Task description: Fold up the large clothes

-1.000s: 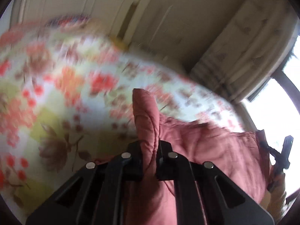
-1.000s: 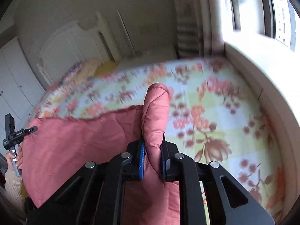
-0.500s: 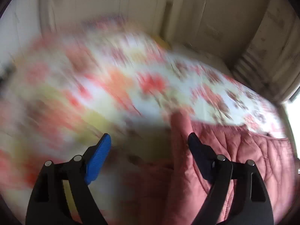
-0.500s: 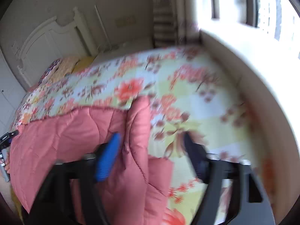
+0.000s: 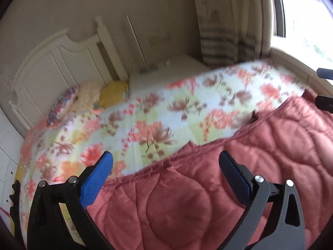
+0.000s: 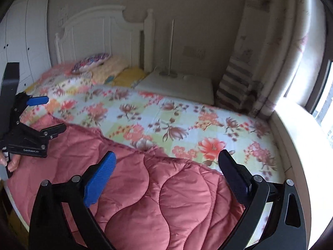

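On the floral bedspread [image 6: 177, 125], pink quilt [image 6: 156, 198], both tongs wide (just opening), pillows [image 6: 100, 62] beyond.

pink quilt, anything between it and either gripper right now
Nothing visible. The pink quilt lies flat on the bed, directly below the open left gripper and right gripper.

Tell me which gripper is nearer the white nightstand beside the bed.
Right. The right gripper hangs open over the pink quilt on the bed's window side, the same side as the nightstand. The left gripper hangs open over the quilt's far corner, toward the wardrobe side.
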`<state>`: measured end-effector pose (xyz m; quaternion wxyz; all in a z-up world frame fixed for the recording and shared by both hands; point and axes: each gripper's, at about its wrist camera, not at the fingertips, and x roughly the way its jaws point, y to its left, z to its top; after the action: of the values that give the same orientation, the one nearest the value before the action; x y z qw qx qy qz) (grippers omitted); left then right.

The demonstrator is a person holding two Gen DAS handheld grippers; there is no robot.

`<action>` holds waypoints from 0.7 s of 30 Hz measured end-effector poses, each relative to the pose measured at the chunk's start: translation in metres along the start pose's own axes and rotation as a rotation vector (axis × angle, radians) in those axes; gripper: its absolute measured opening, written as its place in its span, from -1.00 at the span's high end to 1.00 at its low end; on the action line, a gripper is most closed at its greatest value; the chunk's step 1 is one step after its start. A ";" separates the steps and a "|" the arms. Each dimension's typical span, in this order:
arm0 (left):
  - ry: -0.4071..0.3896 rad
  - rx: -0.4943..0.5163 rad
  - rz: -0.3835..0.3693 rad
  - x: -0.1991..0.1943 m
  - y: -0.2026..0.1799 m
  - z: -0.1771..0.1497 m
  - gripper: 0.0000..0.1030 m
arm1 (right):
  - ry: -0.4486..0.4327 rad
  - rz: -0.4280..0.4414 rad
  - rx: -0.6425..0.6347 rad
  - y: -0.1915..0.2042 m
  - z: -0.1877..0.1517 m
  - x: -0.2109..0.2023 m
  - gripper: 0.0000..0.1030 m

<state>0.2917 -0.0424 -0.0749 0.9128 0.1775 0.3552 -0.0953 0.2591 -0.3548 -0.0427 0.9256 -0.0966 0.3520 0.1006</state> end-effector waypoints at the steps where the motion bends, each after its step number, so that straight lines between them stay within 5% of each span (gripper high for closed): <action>1: 0.019 -0.004 0.005 0.016 0.004 -0.007 -0.96 | 0.033 -0.042 -0.009 0.000 -0.004 0.014 -0.87; 3: 0.119 -0.061 -0.017 0.059 0.015 -0.024 -0.96 | 0.163 -0.105 -0.025 -0.010 -0.031 0.066 -0.90; 5: 0.210 -0.226 -0.173 0.089 0.033 -0.034 -0.96 | 0.217 0.077 0.144 -0.034 -0.046 0.098 -0.91; 21: 0.209 -0.291 -0.229 0.096 0.046 -0.033 -0.96 | 0.208 0.170 0.268 -0.062 -0.046 0.100 -0.91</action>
<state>0.3546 0.0081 -0.1511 0.8701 0.0112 0.4760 -0.1272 0.3192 -0.4142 -0.1365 0.8770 0.0475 0.4629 0.1200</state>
